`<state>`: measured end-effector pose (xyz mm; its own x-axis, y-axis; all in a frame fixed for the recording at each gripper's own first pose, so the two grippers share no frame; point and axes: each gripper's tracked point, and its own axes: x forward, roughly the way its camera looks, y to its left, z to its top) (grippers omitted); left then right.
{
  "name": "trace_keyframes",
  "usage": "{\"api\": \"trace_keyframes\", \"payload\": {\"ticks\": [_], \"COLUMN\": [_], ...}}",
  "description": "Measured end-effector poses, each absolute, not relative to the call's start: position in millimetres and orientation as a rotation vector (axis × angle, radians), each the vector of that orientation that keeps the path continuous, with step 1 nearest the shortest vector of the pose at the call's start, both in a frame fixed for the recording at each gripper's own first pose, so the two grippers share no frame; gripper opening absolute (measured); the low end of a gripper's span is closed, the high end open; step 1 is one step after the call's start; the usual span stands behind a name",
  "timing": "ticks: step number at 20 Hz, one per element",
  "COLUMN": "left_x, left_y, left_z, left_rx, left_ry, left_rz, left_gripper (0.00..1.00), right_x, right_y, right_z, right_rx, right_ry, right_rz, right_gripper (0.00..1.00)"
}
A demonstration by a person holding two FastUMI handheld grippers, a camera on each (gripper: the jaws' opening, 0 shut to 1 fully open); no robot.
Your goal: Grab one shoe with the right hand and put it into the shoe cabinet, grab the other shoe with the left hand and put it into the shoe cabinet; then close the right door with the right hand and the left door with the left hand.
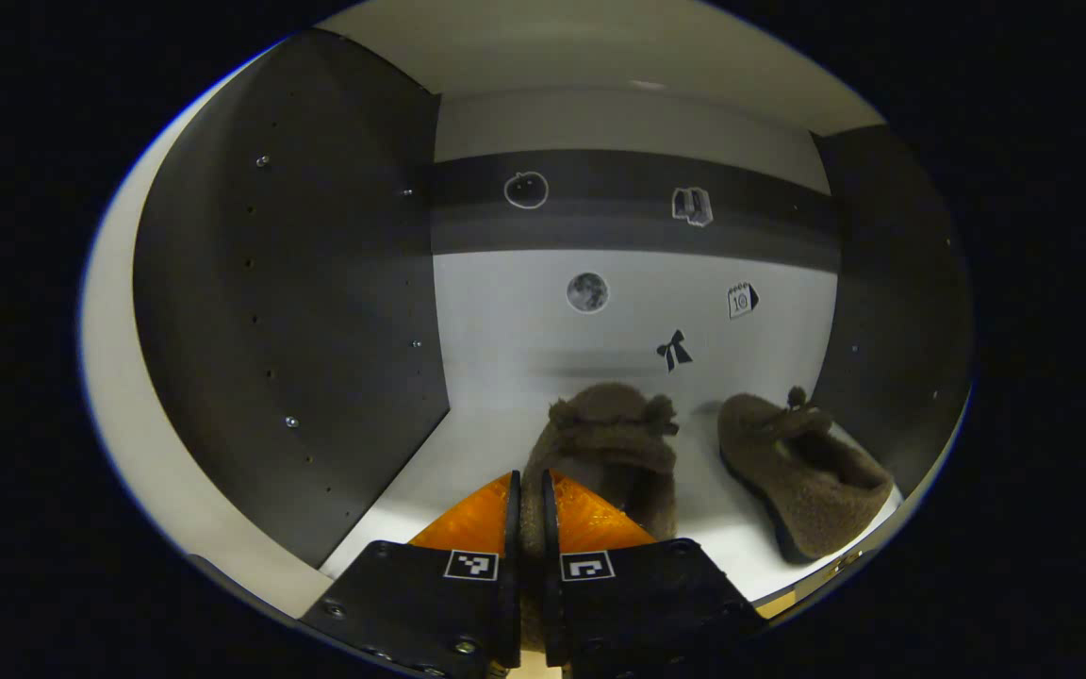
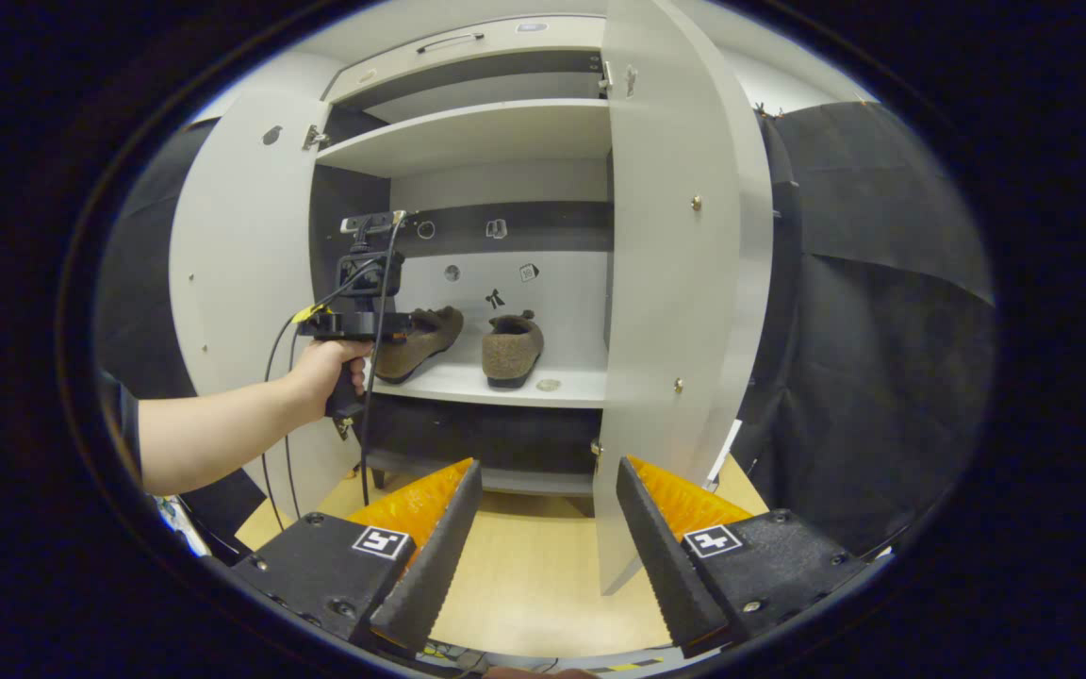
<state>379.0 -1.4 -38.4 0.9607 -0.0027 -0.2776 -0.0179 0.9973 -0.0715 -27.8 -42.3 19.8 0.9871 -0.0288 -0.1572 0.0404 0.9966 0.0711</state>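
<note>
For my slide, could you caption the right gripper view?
Open right gripper faces the shoe cabinet as the left gripper sets the second shoe beside the first.

**Fuzzy cloth against smooth board**

Two brown slip-on shoes, one pinched between the matt black plastic fingers, the other right of them, look woolly and rough. The pale grey cabinet shelf beneath is smooth and faintly glossy. The light wooden floor shows a satin finish.

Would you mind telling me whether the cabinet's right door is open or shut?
Open: in the right gripper view the right door swings out toward the camera, leaving both shoes on the shelf visible.
</note>
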Motion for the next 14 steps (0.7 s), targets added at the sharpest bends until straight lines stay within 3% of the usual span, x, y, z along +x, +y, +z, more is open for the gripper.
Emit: {"api": "trace_keyframes", "payload": {"ticks": [1, 4, 5, 7, 8, 9, 12, 13, 14], "left_x": [377, 374, 370, 357, 349, 339, 308, 304, 296], "left_y": [-7, -5, -1, 6, 10, 10, -4, -9, -12], "left_z": [-39, -35, -26, -3, 11, 24, 48, 49, 50], "left_rx": [-0.126, -0.168, -0.159, -0.121, -0.098, -0.086, -0.078, -0.057, -0.038], "left_ry": [0.298, 0.285, 0.249, 0.155, 0.099, 0.056, -0.013, -0.023, -0.036], "left_rz": [-0.01, -0.01, -0.006, 0.004, 0.012, 0.008, -0.042, -0.051, -0.059], "left_gripper": [0.17, 0.66, 0.72, 0.74, 0.89, 0.76, 0.81, 0.72, 0.77], "right_x": [-26, -21, -19, -15, -13, -11, -8, -6, -5], "right_y": [-43, -43, -43, -41, -40, -38, -36, -36, -36], "right_z": [20, 21, 23, 26, 28, 30, 37, 40, 43], "right_rx": [0.072, 0.088, 0.095, 0.104, 0.105, 0.106, 0.114, 0.115, 0.111], "right_ry": [0.158, 0.155, 0.152, 0.141, 0.137, 0.134, 0.11, 0.098, 0.086], "right_rz": [-0.035, -0.03, -0.029, -0.023, -0.018, -0.01, 0.007, 0.009, 0.006], "right_gripper": [0.92, 0.91, 0.91, 0.91, 0.91, 0.91, 0.91, 0.92, 0.91]}}
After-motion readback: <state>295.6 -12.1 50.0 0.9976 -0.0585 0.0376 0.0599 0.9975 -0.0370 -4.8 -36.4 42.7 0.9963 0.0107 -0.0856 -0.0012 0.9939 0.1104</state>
